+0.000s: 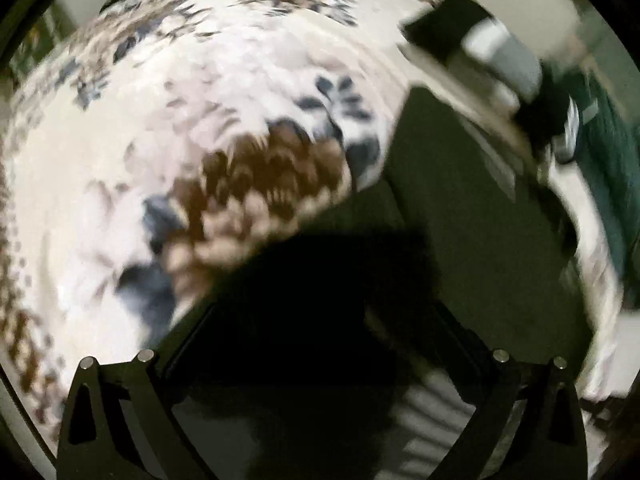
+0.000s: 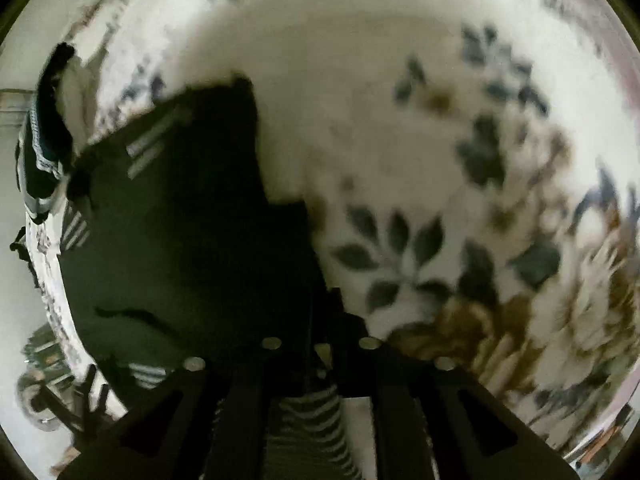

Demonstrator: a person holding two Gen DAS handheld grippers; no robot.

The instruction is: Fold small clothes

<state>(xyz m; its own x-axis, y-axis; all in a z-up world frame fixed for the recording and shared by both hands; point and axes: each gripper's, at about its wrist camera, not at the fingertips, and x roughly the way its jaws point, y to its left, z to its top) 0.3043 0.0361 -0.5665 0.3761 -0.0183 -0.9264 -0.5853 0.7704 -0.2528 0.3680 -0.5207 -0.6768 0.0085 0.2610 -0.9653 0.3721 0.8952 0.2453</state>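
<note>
A dark green garment (image 1: 460, 200) with a white-striped cuff lies on a white floral bedsheet (image 1: 120, 160). In the left wrist view the left gripper (image 1: 320, 360) stands wide, with the garment's dark fabric and striped rib (image 1: 432, 420) lying between its arms; the view is blurred and the fingertips are hidden. In the right wrist view the garment (image 2: 180, 240) spreads left of centre. The right gripper (image 2: 320, 344) has its fingers close together, pinching the garment's dark edge, with the striped rib (image 2: 312, 420) hanging below.
The floral sheet (image 2: 440, 160) fills the right of the right wrist view. A pile of dark and striped clothes (image 2: 40, 140) lies at the sheet's left edge. In the left wrist view a dark and grey object (image 1: 492, 52) sits at the upper right.
</note>
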